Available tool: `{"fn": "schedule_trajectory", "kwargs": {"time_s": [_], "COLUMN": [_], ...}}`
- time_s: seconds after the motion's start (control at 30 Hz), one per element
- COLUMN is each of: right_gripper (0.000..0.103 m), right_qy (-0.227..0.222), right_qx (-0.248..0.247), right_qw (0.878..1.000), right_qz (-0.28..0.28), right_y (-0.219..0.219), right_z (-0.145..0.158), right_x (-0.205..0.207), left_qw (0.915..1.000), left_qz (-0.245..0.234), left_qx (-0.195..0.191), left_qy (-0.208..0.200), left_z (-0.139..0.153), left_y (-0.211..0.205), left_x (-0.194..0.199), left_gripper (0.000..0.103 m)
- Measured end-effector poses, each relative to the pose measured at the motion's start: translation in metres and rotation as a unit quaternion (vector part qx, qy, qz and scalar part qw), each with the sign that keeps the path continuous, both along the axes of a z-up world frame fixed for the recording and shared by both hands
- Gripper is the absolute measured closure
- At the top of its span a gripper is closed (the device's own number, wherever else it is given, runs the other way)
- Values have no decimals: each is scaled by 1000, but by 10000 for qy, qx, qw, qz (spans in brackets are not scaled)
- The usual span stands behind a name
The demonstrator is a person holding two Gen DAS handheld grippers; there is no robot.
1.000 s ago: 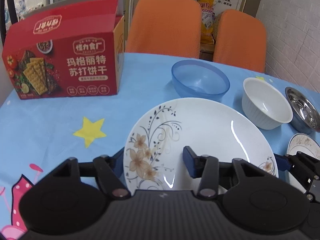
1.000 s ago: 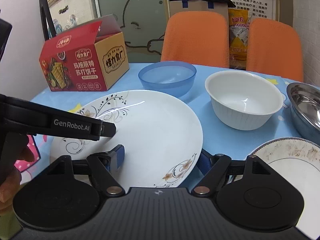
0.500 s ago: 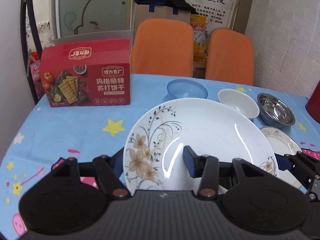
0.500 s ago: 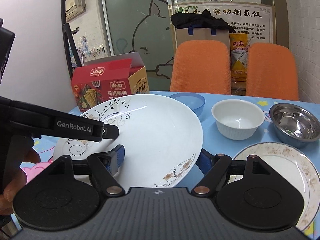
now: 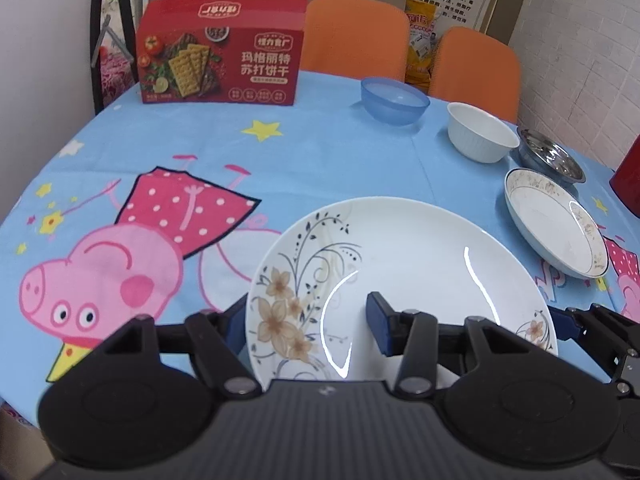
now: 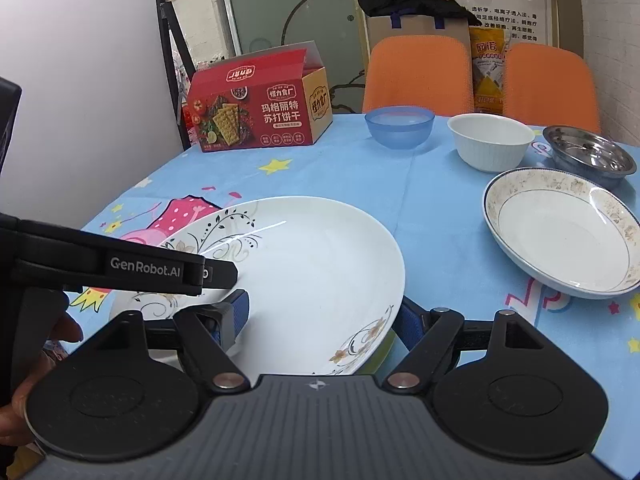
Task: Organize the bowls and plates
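A large white plate with a flower pattern [image 5: 400,272] is held above the blue tablecloth. My left gripper [image 5: 308,324] is shut on its near left rim. My right gripper [image 6: 324,320] is shut on its near right rim; the plate shows in the right wrist view [image 6: 316,264] too. A smaller gold-rimmed plate [image 5: 556,224] [image 6: 564,232] lies to the right. A blue bowl [image 5: 394,100] [image 6: 400,126], a white bowl [image 5: 482,138] [image 6: 490,142] and a steel bowl [image 5: 552,160] [image 6: 590,154] stand in a row behind.
A red cracker box [image 5: 220,64] [image 6: 256,112] stands at the back left of the table. Two orange chairs [image 5: 356,36] are behind the far edge. A red object [image 5: 628,176] is at the right edge. A white wall [image 6: 80,80] is to the left.
The large plate has been lifted off the table and pulled back toward me and lower again; the bowls and box now look farther away. Both grippers stay shut on it.
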State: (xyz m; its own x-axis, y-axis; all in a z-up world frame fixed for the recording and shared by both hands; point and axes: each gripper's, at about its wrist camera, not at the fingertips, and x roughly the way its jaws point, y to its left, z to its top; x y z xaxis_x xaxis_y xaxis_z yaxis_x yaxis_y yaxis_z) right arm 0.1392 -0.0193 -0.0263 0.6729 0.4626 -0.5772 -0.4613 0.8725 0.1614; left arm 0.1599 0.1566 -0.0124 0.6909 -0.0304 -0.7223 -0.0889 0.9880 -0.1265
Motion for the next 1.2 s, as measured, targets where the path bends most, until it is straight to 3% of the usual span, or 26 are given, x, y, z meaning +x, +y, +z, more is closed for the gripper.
{"fn": "schedule_trajectory", "kwargs": {"time_s": [0.4,0.53,0.73,0.93,1.2], "right_gripper": [0,0,0,0,0], "right_qy": [-57,-263,-634,-718,-516], "right_qx": [127,-11,106,178,254], "right_qw": [9999,9997,9976,9931,9762], "right_qz": [-7,-30,-241,-909,-2090], "right_y": [-4,-5,-27,-80,-156], "right_z": [-5,0,13,14,7], "right_x": [-3,-6,-11,-13,0], "left_qw": [9998,9984,9950,9952,9941], "left_qz": [-16,46,-78,-420,-896], "left_qx": [49,58,301,201,1], "left_qy": [-188,-559,-949,-855,-606], "left_z": [-11,5,30,31,29], "left_y": [6,9,0,-23,-65], "left_x": [0,-6,-12,-5,24], "left_gripper": [47,34,30,29,29]}}
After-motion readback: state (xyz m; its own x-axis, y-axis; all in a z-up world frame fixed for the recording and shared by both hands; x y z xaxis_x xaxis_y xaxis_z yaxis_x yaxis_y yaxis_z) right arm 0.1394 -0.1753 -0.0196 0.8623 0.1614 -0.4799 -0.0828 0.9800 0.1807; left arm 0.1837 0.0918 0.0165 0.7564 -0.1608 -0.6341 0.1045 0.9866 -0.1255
